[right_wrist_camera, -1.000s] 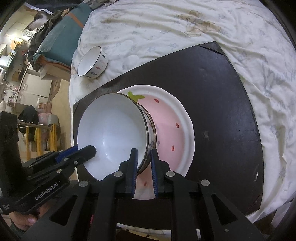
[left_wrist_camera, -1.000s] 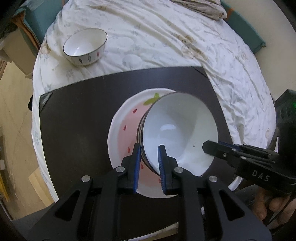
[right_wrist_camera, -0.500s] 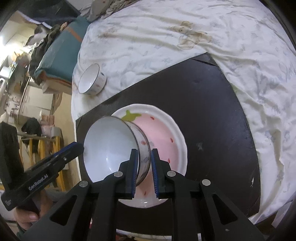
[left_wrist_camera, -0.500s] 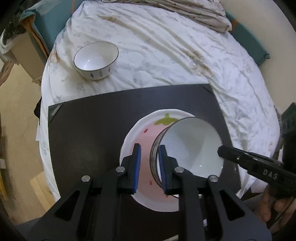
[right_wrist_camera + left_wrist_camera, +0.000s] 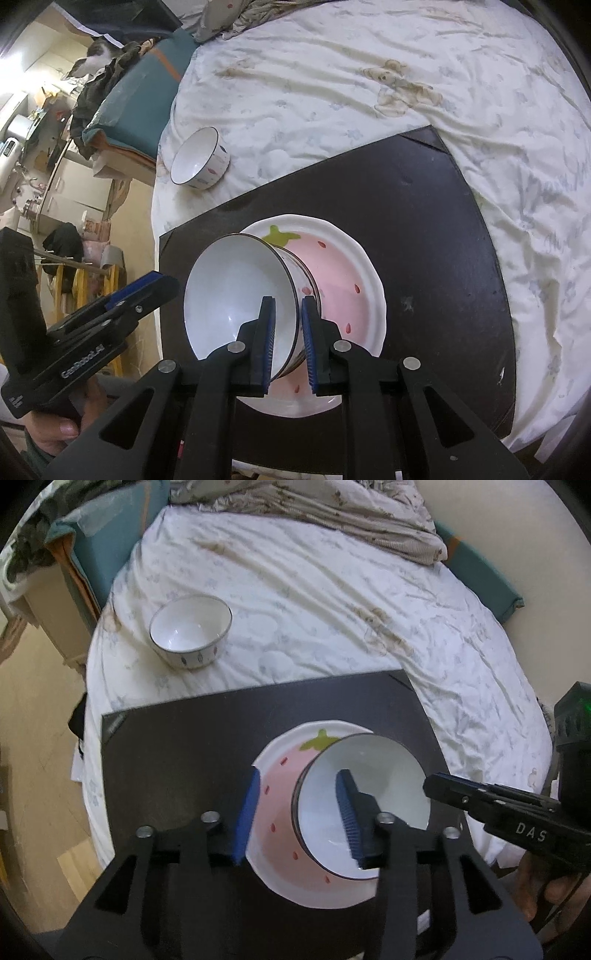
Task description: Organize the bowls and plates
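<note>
A white bowl (image 5: 373, 771) with a dark rim sits on the pink strawberry plate (image 5: 279, 775), toward the plate's right side. My left gripper (image 5: 297, 812) straddles the bowl's left rim. Its jaws are opening, and neither blue pad touches the rim. My right gripper (image 5: 288, 332) is shut on the opposite rim of the bowl (image 5: 236, 295), one pad inside and one outside; the plate (image 5: 343, 280) lies under it. The right gripper (image 5: 430, 784) also shows at the bowl's right edge in the left wrist view. A second, smaller bowl (image 5: 190, 631) stands apart on the cloth.
The plate lies on a black mat (image 5: 177, 753) spread over a white quilted cover (image 5: 332, 602) on a round surface. Teal cushions (image 5: 140, 96) and a crumpled blanket (image 5: 314, 513) border the far side. Bare floor (image 5: 37, 720) lies to the left. A person's hand (image 5: 55, 424) holds the left gripper (image 5: 162, 286).
The left gripper's pads, shut on the bowl's rim before, have spread apart and let go. The left camera has pulled up and back. The right gripper keeps its hold.
</note>
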### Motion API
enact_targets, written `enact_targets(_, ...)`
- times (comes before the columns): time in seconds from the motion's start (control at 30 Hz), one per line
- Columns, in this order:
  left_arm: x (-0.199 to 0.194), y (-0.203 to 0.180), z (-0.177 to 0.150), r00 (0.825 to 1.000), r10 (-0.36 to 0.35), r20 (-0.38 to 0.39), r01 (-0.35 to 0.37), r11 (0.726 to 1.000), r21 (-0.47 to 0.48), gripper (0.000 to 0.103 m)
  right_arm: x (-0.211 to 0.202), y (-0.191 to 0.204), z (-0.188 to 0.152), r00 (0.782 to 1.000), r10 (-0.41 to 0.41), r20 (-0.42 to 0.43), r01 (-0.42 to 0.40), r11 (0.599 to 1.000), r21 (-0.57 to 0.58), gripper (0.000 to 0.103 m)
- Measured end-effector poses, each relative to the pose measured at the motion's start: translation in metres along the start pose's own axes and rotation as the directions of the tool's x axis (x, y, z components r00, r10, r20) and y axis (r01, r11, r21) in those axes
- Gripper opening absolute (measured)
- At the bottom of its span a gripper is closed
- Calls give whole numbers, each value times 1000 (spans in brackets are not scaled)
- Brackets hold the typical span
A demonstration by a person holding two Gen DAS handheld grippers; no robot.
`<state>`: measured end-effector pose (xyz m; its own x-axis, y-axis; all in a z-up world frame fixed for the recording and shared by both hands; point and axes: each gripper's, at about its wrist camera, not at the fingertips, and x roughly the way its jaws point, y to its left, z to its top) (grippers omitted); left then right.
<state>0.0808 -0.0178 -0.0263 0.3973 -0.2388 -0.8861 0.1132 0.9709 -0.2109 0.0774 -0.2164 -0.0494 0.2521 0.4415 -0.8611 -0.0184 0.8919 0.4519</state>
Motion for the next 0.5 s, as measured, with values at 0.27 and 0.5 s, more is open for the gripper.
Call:
enact_targets(0.27, -9, 4, 0, 989, 128, 69, -131, 991, 36, 74, -12, 2, 2, 998, 7, 60, -6, 1000, -6, 18)
enact_targets(0.5, -9, 20, 5, 992, 109, 57, -107, 994, -33, 74, -21, -1, 5, 995, 42, 94, -42, 999, 5, 32)
